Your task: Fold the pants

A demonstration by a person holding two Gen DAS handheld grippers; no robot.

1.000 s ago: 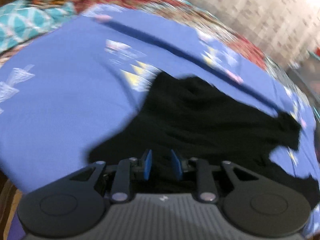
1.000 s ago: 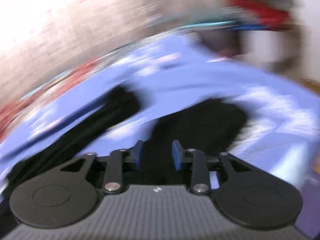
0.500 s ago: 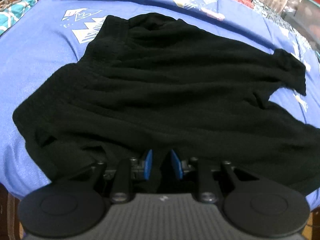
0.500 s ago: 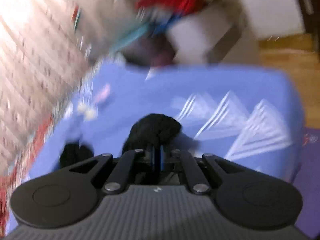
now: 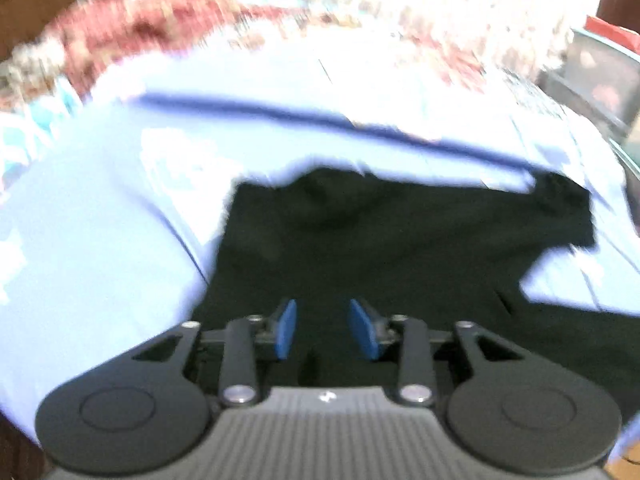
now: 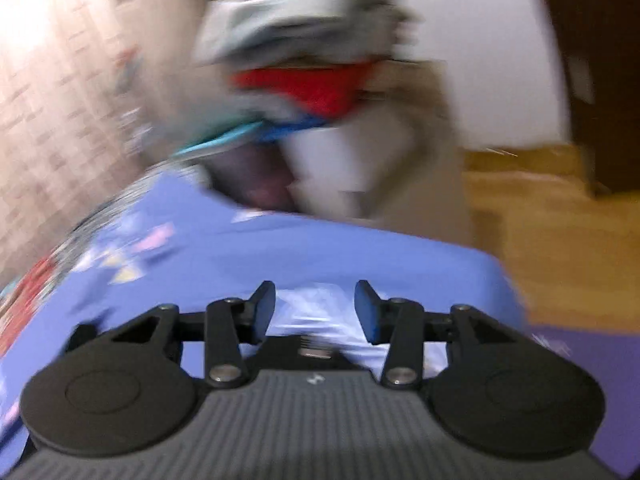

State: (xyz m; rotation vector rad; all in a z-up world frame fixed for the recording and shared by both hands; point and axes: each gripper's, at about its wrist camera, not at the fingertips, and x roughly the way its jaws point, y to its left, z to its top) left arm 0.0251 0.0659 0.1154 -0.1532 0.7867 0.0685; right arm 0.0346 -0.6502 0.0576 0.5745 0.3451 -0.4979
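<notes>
The left hand-held gripper (image 5: 325,330) hangs over the near edge of the black pants (image 5: 400,256), its blue pads (image 5: 286,329) apart and its jaws opening; the dark cloth shows behind the gap, yet neither pad seems to press on it, though blur makes that hard to swear to. The right hand-held gripper (image 6: 316,312) is opening too and holds nothing: only the blue bedsheet (image 6: 280,248) shows between its fingers, near the bed's corner, with wood floor (image 6: 560,240) beyond and a blurred pile of clothes (image 6: 304,64) behind. The pants lie spread on the sheet in the left view, bunched and uneven, one narrow part reaching toward the right edge and a dip in the far hem. I judge the step in hand to be letting go and re-gripping for a fold, with the folding itself barely begun. To do it well, the right gripper should come back over the pants, since it now faces away from them; each gripper should take a clean corner or hem, pinching one layer fully between the pads, not a loose bunch. Pull the cloth flat and taut before carrying one half over the other, and keep both grippers level so the edges meet.
</notes>
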